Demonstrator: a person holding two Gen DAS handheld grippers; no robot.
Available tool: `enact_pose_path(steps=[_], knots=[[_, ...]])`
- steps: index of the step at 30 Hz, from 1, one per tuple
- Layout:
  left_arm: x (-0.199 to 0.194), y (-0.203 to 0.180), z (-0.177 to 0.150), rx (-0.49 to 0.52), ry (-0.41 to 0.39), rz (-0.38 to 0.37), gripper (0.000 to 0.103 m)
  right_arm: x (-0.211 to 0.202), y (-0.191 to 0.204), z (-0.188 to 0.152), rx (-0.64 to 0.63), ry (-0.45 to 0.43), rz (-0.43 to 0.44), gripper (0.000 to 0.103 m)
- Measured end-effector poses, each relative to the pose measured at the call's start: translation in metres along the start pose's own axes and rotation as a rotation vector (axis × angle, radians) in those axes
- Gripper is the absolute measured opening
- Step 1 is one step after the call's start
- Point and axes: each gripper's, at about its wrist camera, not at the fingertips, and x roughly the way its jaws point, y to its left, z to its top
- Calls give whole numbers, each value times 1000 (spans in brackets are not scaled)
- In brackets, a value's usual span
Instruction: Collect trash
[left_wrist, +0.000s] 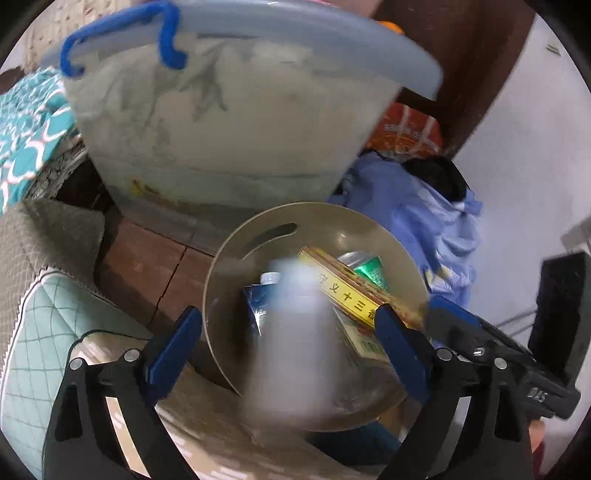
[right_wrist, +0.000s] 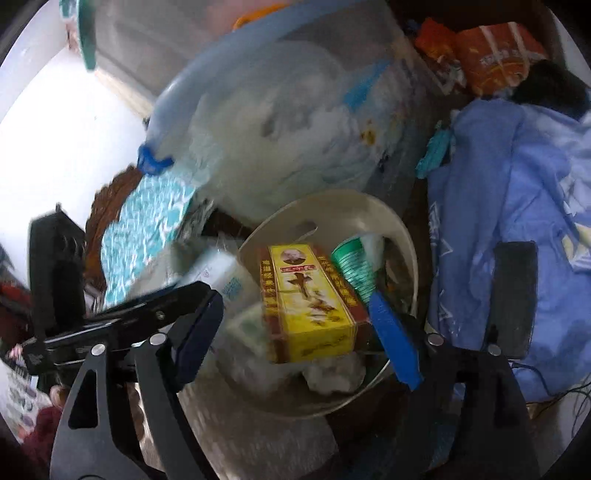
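Note:
A beige round bin (left_wrist: 236, 258) (right_wrist: 402, 229) stands on the floor below both grippers. It holds a yellow and red box (left_wrist: 347, 291) (right_wrist: 310, 306), a green can (left_wrist: 369, 269) (right_wrist: 351, 266), a blue packet (left_wrist: 255, 299) and white crumpled paper (right_wrist: 332, 373). My left gripper (left_wrist: 288, 332) is open above the bin; a blurred pale bottle-shaped object (left_wrist: 291, 347) lies between its fingers, apart from both pads. My right gripper (right_wrist: 295, 328) is open over the bin with nothing in it. The other gripper shows at the edge of each view.
A large translucent tub (left_wrist: 221, 122) (right_wrist: 288, 122) with a blue handle stands right behind the bin. A blue cloth heap (left_wrist: 424, 221) (right_wrist: 517, 221) lies to the right, an orange bag (left_wrist: 406, 129) (right_wrist: 495, 55) behind it. A teal patterned fabric (left_wrist: 26, 129) (right_wrist: 147, 229) is on the left.

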Motion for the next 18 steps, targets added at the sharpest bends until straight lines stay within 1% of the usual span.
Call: enact_pose_path(steps=[2,6,10,11,13,16,17,18], knots=[[-11,9,-6,-34,-14,-25,90,-12,1,-4,7,-56,-19,82],[-40,17,-28,-25,-62,-6,90,-38,12,-25,3,-125,-41,82],[-69,31,-64,-45,-82,1,90,-54,31,-58,-18,-146,-73,82],[-77,36,-78,-59,-80,8,90,-57,36,-69,-24,-143,-75,82],[-89,42,-99,-66,-77,52,91,-61,48,-86,-31,-140,-89,82],[-104,44,-129,-44,-61,134,91,-66,71,-113,-37,-127,-85,87],[-112,45,-143,-38,-58,169,95,-68,78,-120,-41,-124,-83,88],[-119,47,-152,-33,-60,187,94,-68,83,-125,-46,-125,-83,91]])
